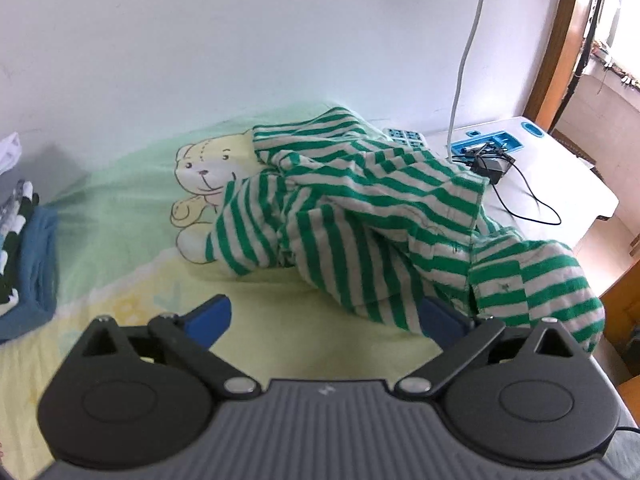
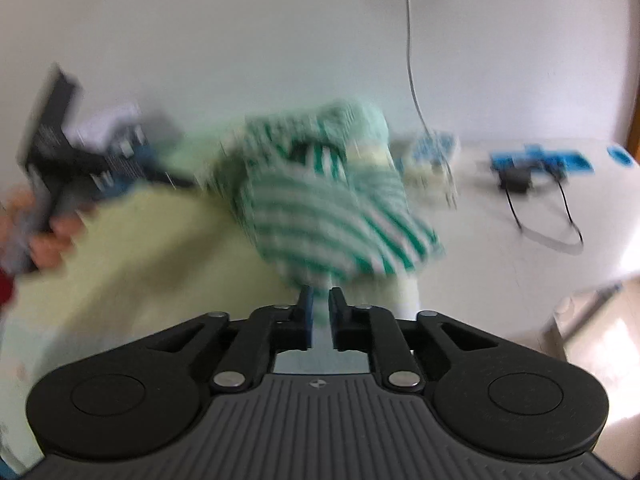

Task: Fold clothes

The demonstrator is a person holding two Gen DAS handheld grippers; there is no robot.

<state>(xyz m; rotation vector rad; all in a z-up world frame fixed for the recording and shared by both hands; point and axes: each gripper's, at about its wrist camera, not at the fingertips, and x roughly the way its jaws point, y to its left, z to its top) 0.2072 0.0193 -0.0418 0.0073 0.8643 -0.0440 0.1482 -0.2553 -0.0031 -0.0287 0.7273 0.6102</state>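
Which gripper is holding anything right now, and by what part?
Right gripper is shut on the striped garment, pinching a lower edge. Left gripper is open, holding nothing.

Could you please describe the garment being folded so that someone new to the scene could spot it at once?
Start at the pale green and yellow bed sheet with its printed teddy bear. Crumpled beside the bear, partly covering it, lies the striped garment. Its green and white stripes distinguish it from the folded stack at the sheet's left edge.

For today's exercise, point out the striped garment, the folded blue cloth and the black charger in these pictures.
striped garment (image 1: 360, 208): left wrist view, middle of the crumpled body.
folded blue cloth (image 1: 38, 264): left wrist view, its side edge.
black charger (image 1: 493, 167): left wrist view, its casing.
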